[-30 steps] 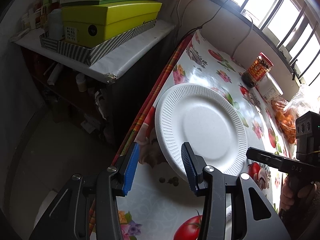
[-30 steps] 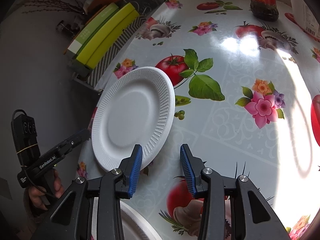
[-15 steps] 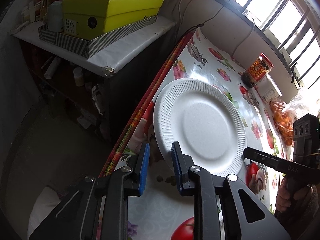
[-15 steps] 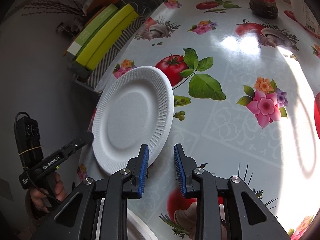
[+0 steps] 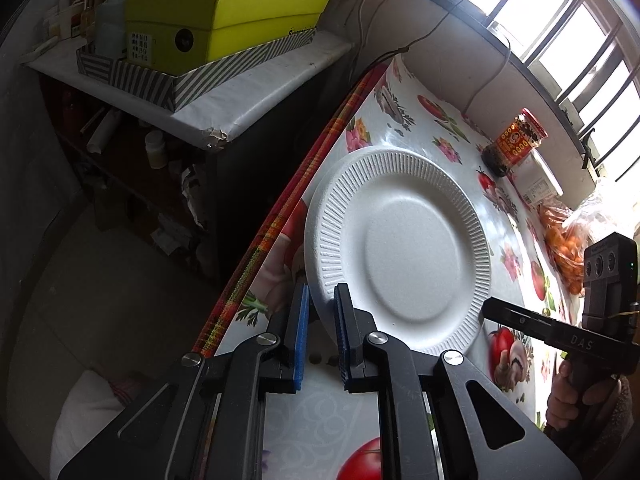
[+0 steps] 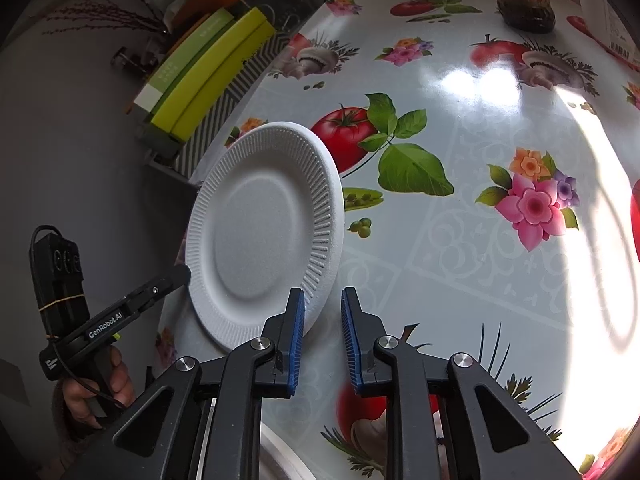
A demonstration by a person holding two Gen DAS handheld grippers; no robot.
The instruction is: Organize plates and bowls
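At table edge, left claw (image 5: 320, 300) now narrowed round plate (image 5: 400, 248) rim, right claw (image 6: 322, 300) narrower too, w/ nothing between.

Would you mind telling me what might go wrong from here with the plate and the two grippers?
1. The left gripper only pinches the paper plate at its thin fluted rim, so it may bend or slip.
2. The plate sits near the table edge and could slide off.
3. The right gripper hovers close and might bump it.
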